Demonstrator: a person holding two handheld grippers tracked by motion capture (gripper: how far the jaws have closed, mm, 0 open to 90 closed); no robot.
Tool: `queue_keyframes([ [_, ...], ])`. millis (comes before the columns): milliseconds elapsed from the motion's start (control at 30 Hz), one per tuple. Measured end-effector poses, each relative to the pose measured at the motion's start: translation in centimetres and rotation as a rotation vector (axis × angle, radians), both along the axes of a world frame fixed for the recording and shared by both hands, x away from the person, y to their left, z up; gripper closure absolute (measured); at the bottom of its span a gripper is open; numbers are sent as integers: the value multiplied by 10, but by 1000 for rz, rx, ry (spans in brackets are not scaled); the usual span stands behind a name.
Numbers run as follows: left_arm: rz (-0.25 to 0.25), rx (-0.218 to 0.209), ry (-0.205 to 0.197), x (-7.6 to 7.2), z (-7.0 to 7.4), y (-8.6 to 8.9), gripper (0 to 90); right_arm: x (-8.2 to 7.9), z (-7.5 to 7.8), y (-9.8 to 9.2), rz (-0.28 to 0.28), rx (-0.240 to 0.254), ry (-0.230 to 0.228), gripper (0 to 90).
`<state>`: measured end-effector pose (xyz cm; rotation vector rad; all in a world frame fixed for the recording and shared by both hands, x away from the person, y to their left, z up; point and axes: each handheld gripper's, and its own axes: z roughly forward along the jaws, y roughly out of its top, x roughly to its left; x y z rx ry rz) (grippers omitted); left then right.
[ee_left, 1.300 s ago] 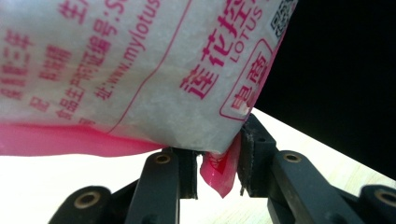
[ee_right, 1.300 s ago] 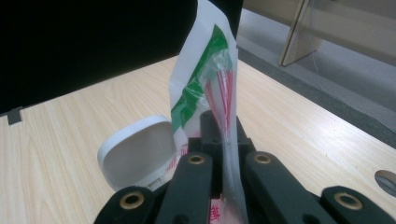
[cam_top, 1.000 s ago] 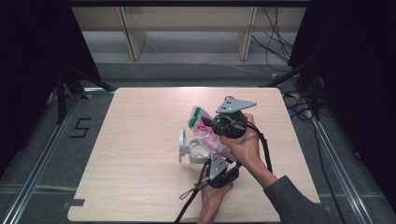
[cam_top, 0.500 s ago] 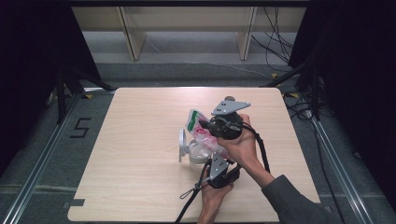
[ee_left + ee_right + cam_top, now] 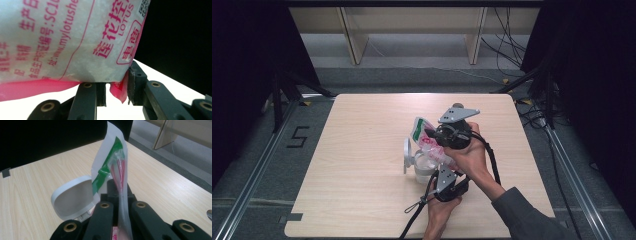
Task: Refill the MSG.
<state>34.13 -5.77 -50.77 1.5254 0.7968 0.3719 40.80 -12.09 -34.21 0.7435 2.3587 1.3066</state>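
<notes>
High view: a person's two hands work over the middle of a wooden table [image 5: 362, 150], each with a gripper. The right gripper [image 5: 438, 136] clamps the upper part of a bag [image 5: 428, 141] printed in green, pink and white, its jaws fully closed on the thin plastic. The left gripper [image 5: 438, 176], nearer the person, holds the same bag by its lower end. Just below the bag, between the two grippers, stands a clear container [image 5: 424, 170] with a white hinged lid [image 5: 407, 155] flipped open on the side away from the right gripper.

Left gripper view: its jaws stand narrow, pinching a pink corner of the bag [image 5: 75, 42], whose white bulk with pink print rises above them.

Right gripper view: the jaws press flat together on the bag [image 5: 113, 167], which stands up edge-on past the tips; the lid [image 5: 73, 197] sits just beyond and to one side of them.
</notes>
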Motion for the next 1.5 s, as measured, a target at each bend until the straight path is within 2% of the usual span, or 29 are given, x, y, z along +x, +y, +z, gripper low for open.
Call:
queue_keyframes([
  [133, -2, 3, -4, 0, 0, 0, 715, -1, -1, 1, 1, 5, 12, 900],
  [167, -3, 0, -3, 0, 0, 0, 715, 0, -2, 2, -3, 4, -12, 900],
  [200, -2, 1, -3, 0, 0, 0, 715, 0, -2, 2, -1, 4, -16, 900],
  [233, -3, 0, -4, 0, 0, 0, 715, -1, -1, 2, -9, 0, 15, 900],
  [267, -4, 0, -4, 0, 0, 0, 715, -2, -1, 2, -9, 2, 24, 900],
  [433, -8, 0, -7, 0, 0, 0, 715, -3, -2, 4, -13, 1, 17, 900],
  [467, -11, 9, -7, 0, 0, 0, 715, -2, -2, 4, 6, -12, 3, 900],
  [833, -9, -9, -9, -1, 1, 0, 713, -2, -3, 8, 4, -6, 7, 898],
  [933, -9, -4, -15, -1, 0, 1, 713, -1, -2, 8, 19, -16, -9, 899],
  [967, -10, -4, -13, -1, 0, 1, 713, -2, -1, 7, 10, -16, 9, 899],
  [1067, -11, -3, -11, -2, 0, 0, 713, 0, -3, 8, 16, -27, -6, 898],
  [1133, -13, -6, -8, -1, 0, 0, 714, -2, -4, 10, 9, -35, 18, 898],
  [1167, -12, -5, -9, -1, 0, 1, 714, -1, -4, 10, 20, -36, 7, 898],
  [1233, -9, -4, -13, -2, 0, 1, 714, -2, -3, 10, 7, -15, 14, 898],
  [1267, -11, -9, -14, -2, 0, 1, 714, -1, -3, 10, 22, -21, 5, 897],
  [1333, -10, -7, -14, -1, 0, 1, 714, -1, -3, 9, 17, -6, 9, 898],
  [1367, -4, 5, -10, -2, 1, 1, 714, -1, -2, 9, 13, -8, -3, 897],
  [1400, -11, -8, -16, -1, 0, 1, 714, -1, -2, 9, 17, -12, 11, 897],
  [1467, -14, -9, -14, -1, 0, 1, 714, 0, -2, 9, 15, -12, 1, 897],
  [1500, -14, -9, -14, -1, 0, 1, 714, 0, -2, 8, 17, -17, 16, 897],
])
